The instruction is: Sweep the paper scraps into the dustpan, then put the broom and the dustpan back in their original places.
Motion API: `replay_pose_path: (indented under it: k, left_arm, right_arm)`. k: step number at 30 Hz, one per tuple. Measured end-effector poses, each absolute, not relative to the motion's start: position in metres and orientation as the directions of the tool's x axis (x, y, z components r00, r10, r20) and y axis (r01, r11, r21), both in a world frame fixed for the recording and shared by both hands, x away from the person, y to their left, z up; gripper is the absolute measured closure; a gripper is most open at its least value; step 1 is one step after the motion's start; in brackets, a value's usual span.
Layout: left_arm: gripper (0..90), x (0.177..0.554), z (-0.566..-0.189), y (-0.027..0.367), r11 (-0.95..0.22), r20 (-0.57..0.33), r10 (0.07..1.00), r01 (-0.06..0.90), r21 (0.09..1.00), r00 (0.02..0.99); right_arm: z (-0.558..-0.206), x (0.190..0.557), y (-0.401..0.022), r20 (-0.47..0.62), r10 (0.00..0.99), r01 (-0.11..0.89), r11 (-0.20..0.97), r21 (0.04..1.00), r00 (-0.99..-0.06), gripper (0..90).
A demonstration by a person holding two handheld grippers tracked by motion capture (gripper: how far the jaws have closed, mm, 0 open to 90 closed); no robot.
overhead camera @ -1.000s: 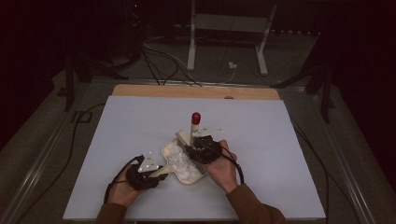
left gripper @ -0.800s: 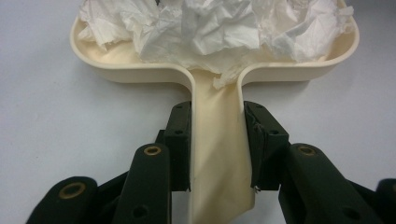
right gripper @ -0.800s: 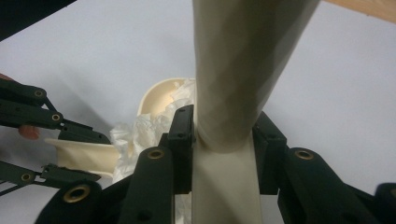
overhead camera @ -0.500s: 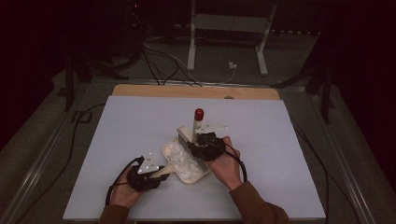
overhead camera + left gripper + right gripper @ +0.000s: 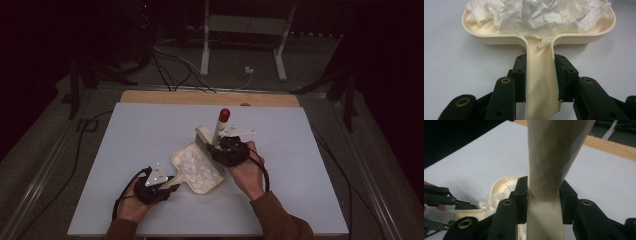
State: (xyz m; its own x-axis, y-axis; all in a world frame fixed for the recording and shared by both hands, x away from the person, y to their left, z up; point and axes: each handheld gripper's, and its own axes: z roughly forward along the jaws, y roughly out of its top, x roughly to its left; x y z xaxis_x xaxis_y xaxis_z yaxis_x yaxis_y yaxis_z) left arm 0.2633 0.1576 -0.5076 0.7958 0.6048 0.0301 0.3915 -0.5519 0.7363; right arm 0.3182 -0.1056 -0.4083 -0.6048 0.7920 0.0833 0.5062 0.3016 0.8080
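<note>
Since the earlier high view, the right gripper (image 5: 216,145) has lifted the brush (image 5: 218,131) a little, so its red-tipped handle stands higher and its bristles sit at the far lip of the dustpan (image 5: 196,167), while the left gripper (image 5: 167,182) has kept its place. Both pairs of fingers are clamped: the left on the dustpan's flat cream handle, the right on the brush handle. In the high view the dustpan lies on the tabletop (image 5: 125,140) in the lower middle of the frame, loaded with crumpled paper (image 5: 192,164). That paper looks very light and springy and could likely spill if the pan tips, so the pan is best carried level; its smooth, stiff plastic handle seems the right place to hold, though it may slip under a loose grip. From the left gripper view, the fingers (image 5: 520,75) visibly press both edges of the handle and the paper heaps above the pan's rim. Looking along the right gripper view, the round brush handle fills the upper middle, with the pan at lower left.
</note>
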Motion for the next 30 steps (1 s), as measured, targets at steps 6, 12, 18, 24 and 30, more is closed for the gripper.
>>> replay_pose_path:
  k: [6,12,18,24,30]
  left_arm:
    - [66.4,0.263,-0.505,0.163,-0.526,0.03,0.628,0.396,0.753,0.777]
    - [66.4,0.264,-0.501,0.168,-0.495,0.035,0.662,0.402,0.77,0.749]
    - [66.4,0.264,-0.499,0.172,-0.478,0.033,0.683,0.413,0.775,0.73]
    - [66.4,0.263,-0.497,0.176,-0.459,0.04,0.712,0.421,0.783,0.701]
    - [66.4,0.262,-0.492,0.182,-0.438,0.035,0.729,0.426,0.792,0.684]
  right_arm:
    - [-0.406,0.322,-0.114,0.079,0.804,0.502,0.288,0.816,-0.589,67.2]
    - [-0.407,0.326,-0.125,0.052,0.814,0.496,0.3,0.815,-0.578,67.3]
    - [-0.408,0.329,-0.137,0.043,0.825,0.502,0.3,0.811,-0.563,67.3]
    - [-0.413,0.332,-0.147,0.013,0.818,0.492,0.333,0.805,-0.575,67.3]
    - [-0.421,0.335,-0.161,-0.026,0.787,0.452,0.381,0.806,-0.616,67.3]
